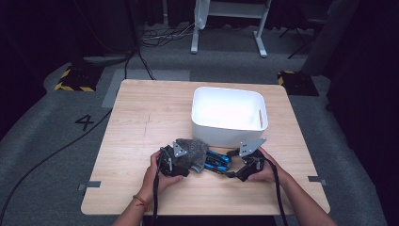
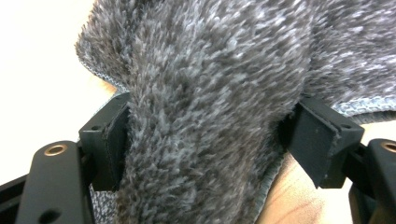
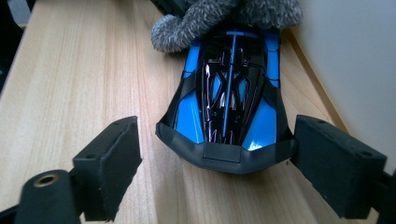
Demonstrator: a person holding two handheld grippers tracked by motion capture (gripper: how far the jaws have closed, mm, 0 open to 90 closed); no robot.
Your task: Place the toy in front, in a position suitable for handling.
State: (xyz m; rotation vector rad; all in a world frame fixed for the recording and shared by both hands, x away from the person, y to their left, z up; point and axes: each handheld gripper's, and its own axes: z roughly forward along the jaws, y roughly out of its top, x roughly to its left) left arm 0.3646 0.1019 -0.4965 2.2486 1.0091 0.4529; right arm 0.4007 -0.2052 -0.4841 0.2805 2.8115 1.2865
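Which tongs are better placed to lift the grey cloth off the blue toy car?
Left. The left tongs already have the grey cloth bunched between their pads, while the right tongs stand open around the blue toy car, probably not gripping it.

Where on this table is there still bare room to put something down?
The table's whole left half, from its left edge to the white bin, is bare wood, as is the front strip. It is crowded just before the bin, where the grey fuzzy cloth, blue toy car and both grippers meet.

Overhead cam; gripper cams close, low.
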